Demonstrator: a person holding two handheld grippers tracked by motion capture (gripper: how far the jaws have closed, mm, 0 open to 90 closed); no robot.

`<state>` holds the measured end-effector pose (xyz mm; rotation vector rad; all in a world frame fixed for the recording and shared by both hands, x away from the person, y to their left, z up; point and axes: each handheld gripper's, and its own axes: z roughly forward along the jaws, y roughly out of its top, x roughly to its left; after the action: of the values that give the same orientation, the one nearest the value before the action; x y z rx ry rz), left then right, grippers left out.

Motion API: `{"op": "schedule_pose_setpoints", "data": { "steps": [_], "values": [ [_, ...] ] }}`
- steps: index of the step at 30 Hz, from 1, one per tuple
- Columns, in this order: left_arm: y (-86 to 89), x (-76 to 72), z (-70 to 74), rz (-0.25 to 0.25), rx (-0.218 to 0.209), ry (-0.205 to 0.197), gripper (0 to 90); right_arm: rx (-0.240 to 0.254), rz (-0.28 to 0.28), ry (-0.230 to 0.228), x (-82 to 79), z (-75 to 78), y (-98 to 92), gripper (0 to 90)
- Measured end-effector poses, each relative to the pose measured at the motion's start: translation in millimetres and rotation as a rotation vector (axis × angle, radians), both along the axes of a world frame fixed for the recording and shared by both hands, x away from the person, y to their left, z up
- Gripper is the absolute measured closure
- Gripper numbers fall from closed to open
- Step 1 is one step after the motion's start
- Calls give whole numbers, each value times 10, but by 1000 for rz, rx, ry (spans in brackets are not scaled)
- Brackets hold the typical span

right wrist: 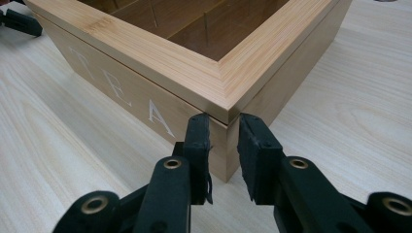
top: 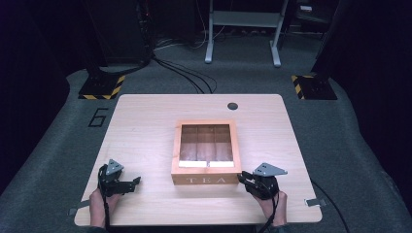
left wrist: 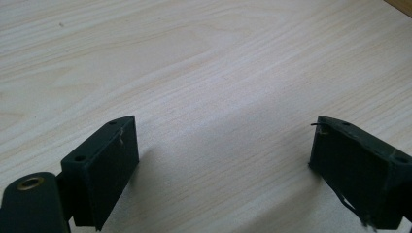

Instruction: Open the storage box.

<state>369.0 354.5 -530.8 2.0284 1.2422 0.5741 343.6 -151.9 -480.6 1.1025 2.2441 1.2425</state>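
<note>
Table (top: 145,126): light wood, rounded corners, pale grain running across it in the left gripper view (left wrist: 204,73) and the right gripper view (right wrist: 364,107). I note a dark round hole (top: 232,106) near its far edge, right of centre. A small grey tab sticks out at the near right corner (top: 315,202) and another at the near left corner (top: 77,210).

Floor (top: 340,145): grey carpet. A dark "6" (top: 98,117) is marked on it just left of the table's far left corner. Two yellow-and-black striped bases stand beyond the table, left (top: 102,87) and right (top: 313,86). Black cables (top: 187,75) run across the carpet toward the table's far edge. A grey stand (top: 243,22) on two legs stands further back.
</note>
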Motion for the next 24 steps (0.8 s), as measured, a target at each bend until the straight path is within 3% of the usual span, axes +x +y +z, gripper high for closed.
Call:
{"op": "schedule_pose_setpoints", "data": {
  "steps": [8,13,20,22,24],
  "values": [
    [1,1,1,-1,0,1,102,15,7,-1,-11,1,-17,754],
    [1,1,0,-1,-2,2,102,97,7,-30,-28,58,-80,785],
    [1,-1,2,-2,2,1,102,-10,4,1,-7,-28,8,727],
    [1,1,0,-1,0,0,102,-25,4,4,-2,-55,25,722],
    [1,1,1,-1,0,1,102,-9,1,2,-3,-51,12,728]
  ]
}}
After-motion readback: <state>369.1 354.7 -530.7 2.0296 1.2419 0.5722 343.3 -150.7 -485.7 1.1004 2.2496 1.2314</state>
